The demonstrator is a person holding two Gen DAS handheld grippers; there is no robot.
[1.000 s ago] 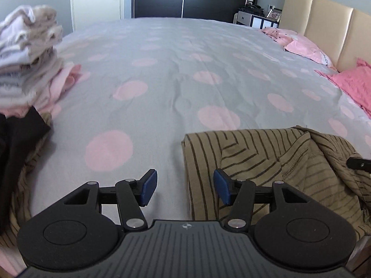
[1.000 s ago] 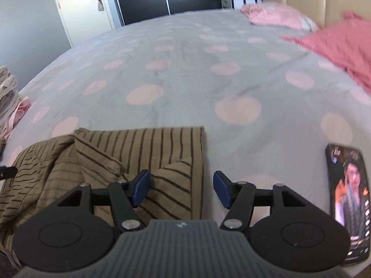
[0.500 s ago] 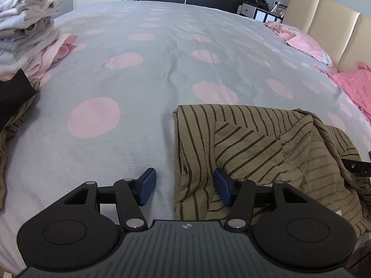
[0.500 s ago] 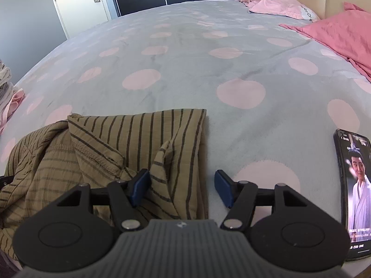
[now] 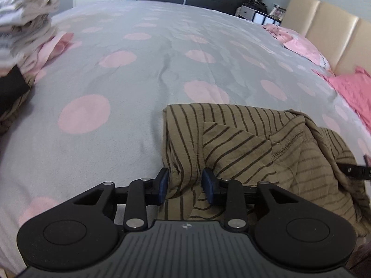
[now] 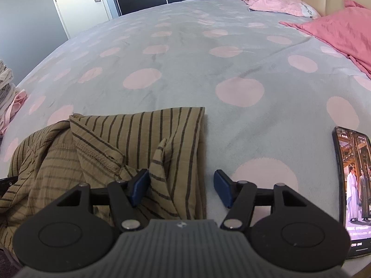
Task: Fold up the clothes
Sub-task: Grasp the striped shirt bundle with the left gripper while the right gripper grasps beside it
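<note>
Both grippers have closed in on the shirt (image 5: 243, 148) since a second ago; left gripper (image 5: 185, 186) now straddles its 9 o'clock edge, jaws narrowed but not clamped; right gripper (image 6: 181, 188) stands wide, cloth beside one pad; shirt lies crumpled at the bed's (image 5: 139, 74) 6 o'clock; pinching one layer only would drag it askew; its near hem hides beneath the grippers.

A grey bedspread with pink dots (image 6: 185, 53) was seen filling the frame; a crumpled brown striped garment (image 6: 129, 143) and a lit black smartphone (image 6: 352, 185) were laid lower left and lower right.
</note>
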